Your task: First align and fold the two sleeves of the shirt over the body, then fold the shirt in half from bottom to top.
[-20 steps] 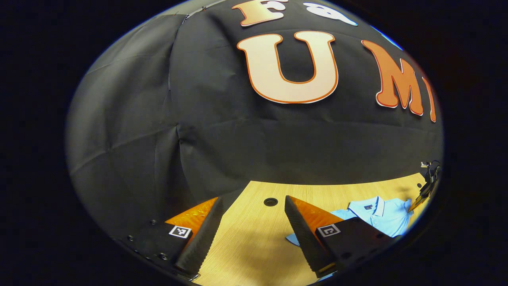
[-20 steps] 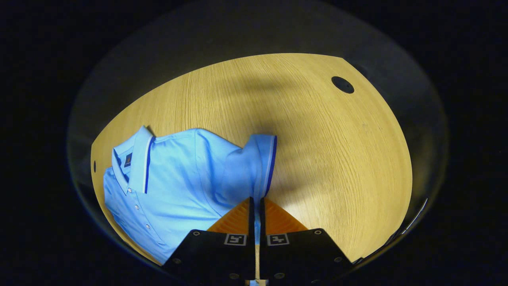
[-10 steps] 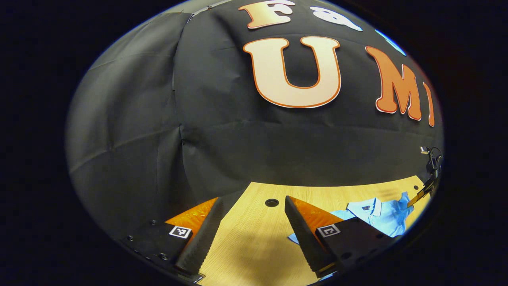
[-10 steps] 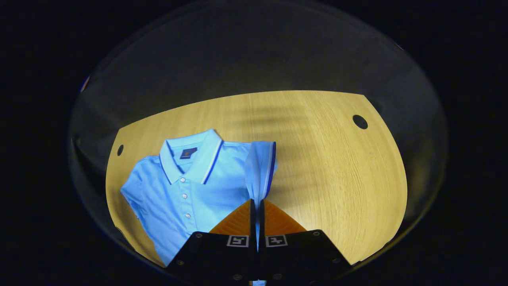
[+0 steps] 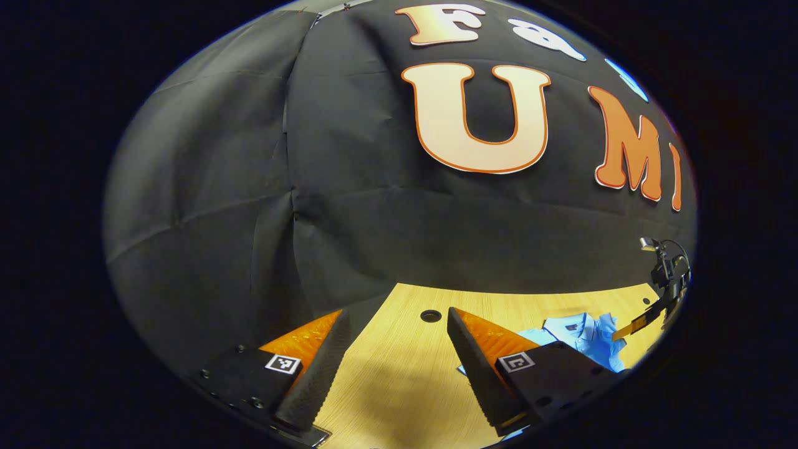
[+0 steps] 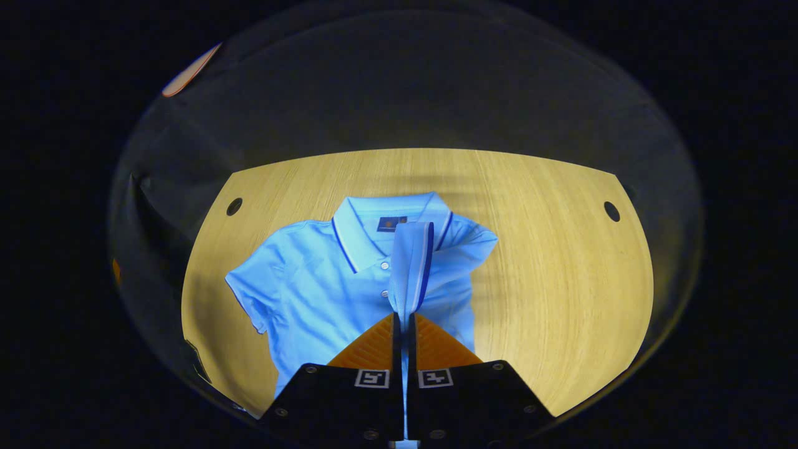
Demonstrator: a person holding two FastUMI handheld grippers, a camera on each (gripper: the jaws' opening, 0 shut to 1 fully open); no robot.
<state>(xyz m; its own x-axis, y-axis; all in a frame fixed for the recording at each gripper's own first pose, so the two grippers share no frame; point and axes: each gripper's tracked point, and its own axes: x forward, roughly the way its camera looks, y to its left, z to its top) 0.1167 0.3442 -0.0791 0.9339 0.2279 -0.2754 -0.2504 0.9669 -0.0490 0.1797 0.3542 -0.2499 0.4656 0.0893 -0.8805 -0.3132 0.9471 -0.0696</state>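
Pinching one sleeve (image 6: 411, 262) between both fingers, the right gripper (image 6: 402, 324) holds it lifted above the chest of the light blue shirt (image 6: 312, 293), which lies collar-up on the desk (image 6: 548, 280). The left gripper (image 5: 393, 349) hangs wide open beside the shirt.

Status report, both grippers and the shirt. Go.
Right gripper shut on a sleeve, lifted over the shirt front. Left gripper open, above bare table. Other sleeve flat, unfolded. Nothing in the way.
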